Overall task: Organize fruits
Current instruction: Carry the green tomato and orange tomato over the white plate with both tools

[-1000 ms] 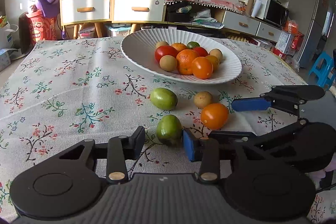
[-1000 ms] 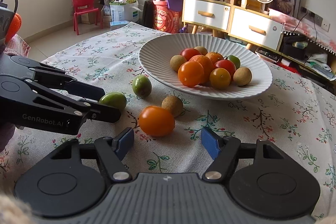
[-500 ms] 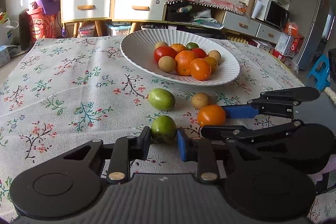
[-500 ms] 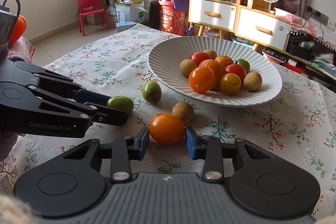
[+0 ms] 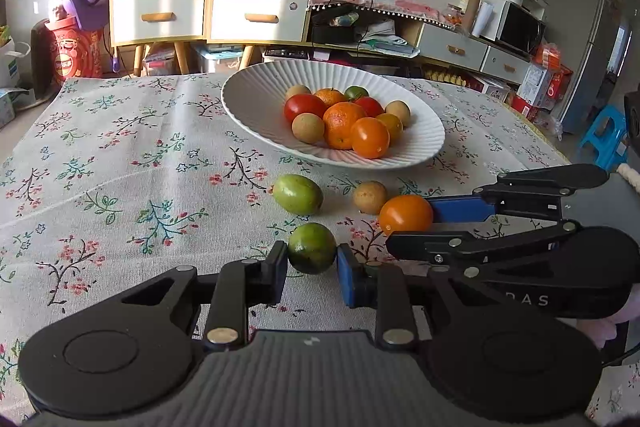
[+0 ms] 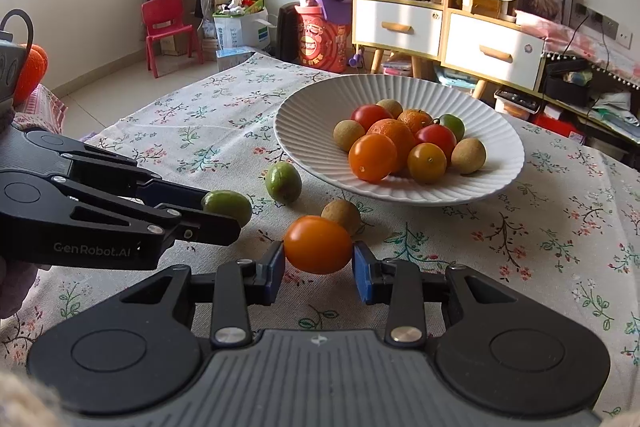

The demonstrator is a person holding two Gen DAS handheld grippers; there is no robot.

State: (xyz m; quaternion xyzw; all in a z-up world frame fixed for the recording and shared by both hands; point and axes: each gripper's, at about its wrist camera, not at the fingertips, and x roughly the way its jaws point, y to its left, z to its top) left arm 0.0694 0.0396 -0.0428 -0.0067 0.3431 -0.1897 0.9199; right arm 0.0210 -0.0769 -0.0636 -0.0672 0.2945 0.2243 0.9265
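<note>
Two fruits, one per gripper: my left gripper [image 5: 312, 263] is clamping a glossy green fruit [image 5: 311, 247] on the floral cloth [image 5: 120, 195], right gripper [image 6: 319, 263] is pinching a smooth orange tomato [image 6: 318, 244], w/ the white ribbed plate [image 6: 500, 179] just beyond.

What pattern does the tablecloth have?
The tablecloth is pale, with small floral sprigs, pink blossoms and green leaves; it shows best in the left wrist view.

a plate [image 5: 256, 99] sits on the table [image 5: 100, 155], fruits piled in it. before it lie four loose fruits [image 5: 297, 194], two between grippers.
</note>
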